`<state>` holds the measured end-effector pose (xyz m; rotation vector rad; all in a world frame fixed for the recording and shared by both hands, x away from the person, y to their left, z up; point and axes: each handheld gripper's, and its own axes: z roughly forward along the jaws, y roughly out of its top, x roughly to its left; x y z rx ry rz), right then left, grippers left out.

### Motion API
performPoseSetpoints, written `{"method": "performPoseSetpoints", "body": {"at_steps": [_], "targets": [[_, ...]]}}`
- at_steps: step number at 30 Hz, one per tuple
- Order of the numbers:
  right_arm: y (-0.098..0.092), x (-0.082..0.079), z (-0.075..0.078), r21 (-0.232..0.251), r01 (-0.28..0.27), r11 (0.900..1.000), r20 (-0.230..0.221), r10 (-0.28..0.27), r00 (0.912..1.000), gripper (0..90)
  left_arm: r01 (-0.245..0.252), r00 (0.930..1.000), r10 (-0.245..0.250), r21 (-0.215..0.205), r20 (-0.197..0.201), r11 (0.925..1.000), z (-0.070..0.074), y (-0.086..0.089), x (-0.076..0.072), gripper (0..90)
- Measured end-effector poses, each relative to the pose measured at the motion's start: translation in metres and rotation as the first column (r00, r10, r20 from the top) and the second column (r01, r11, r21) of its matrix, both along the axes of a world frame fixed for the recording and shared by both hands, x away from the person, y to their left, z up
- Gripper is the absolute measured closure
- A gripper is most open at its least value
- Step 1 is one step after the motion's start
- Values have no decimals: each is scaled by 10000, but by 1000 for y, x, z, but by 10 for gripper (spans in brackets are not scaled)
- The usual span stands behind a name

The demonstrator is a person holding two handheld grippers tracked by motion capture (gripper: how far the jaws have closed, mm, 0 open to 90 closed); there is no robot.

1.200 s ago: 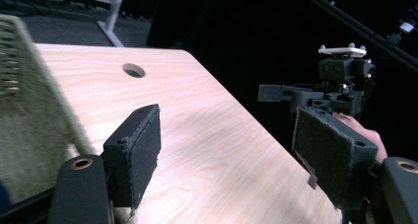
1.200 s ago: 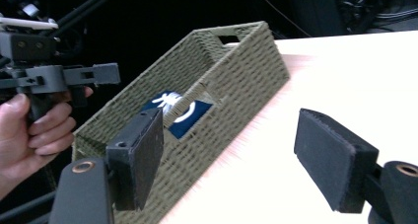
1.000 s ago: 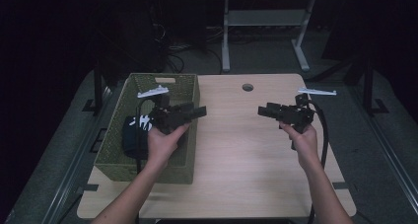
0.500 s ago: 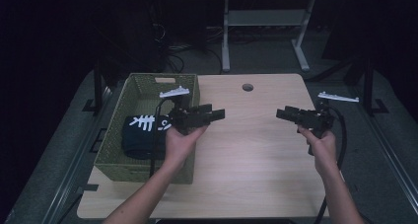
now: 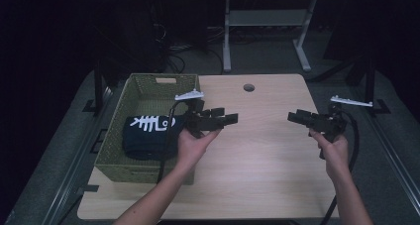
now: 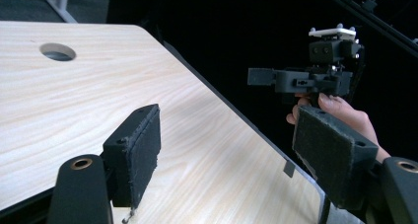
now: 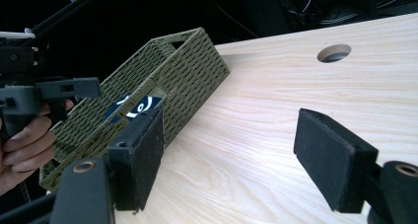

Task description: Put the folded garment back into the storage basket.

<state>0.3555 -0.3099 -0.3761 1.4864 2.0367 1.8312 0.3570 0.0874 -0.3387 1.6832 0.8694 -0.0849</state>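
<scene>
Both hands have swung toward 3 o'clock across the table (image 5: 257, 175) since the earlier frames: the left gripper (image 5: 232, 118), which hung over the basket (image 5: 148, 85) a second ago, has now cleared its right wall and sits above bare wood, while the right gripper (image 5: 293, 117) has drifted out to the table's right edge. Seen from the high view, the left gripper is held level with its jaws pointing toward 3 o'clock, and the right gripper faces it with jaws pointing toward 9 o'clock, the two well apart with open tabletop between them. Each stands wide open with nothing between the pads; in the left gripper view (image 6: 231, 155) only wood grain and the far hand (image 6: 340, 113) show in the gap, and in the right gripper view (image 7: 231, 155) the gap frames plain table. The dark folded cloth (image 5: 148, 136), printed with a white fishbone mark, lies inside the green woven basket toward its near end, at about 9 o'clock from the left gripper and untouched by either tool. That basket sits on the left part of the table, its long side running from 6 to 12 o'clock. A round cable hole (image 5: 249, 87) opens in the wood near the far edge, at about 12 o'clock from the space between the grippers.
</scene>
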Motion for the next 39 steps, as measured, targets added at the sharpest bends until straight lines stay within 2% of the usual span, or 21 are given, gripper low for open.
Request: {"method": "performPoseSetpoints", "body": {"at_steps": [9, 11, 16, 21, 26, 33, 39], "targets": [[-17, -7, -7, -277, 338, 9990, -86, -341, 9994, 271, 269, 9996, -270, 88, 103, 9996, -5, -19, -4, 257], [-22, -10, -9, -310, 410, 9987, -283, -419, 9987, 271, 367, 9993, -367, 64, 88, 9993, -7, -23, -6, 257], [-32, -15, -17, -424, 591, 9974, -381, -607, 9974, 271, 475, 9987, -478, 185, 170, 9987, -13, -32, -10, 257], [-41, -20, -22, -394, 712, 9967, -495, -732, 9961, 270, 529, 9986, -529, 108, 32, 9985, -20, -39, -13, 257], [-47, -24, -26, -527, 799, 9954, -516, -826, 9952, 271, 592, 9982, -594, 213, 112, 9980, -25, -44, -18, 257], [-54, -33, -39, -873, 846, 9926, -804, -916, 9925, 265, 839, 9961, -849, 383, 258, 9957, -36, -51, -31, 257], [-59, -45, -47, -982, 979, 9903, -750, -1055, 9916, 265, 1026, 9932, -1053, 543, 499, 9932, -43, -52, -44, 257]]}}
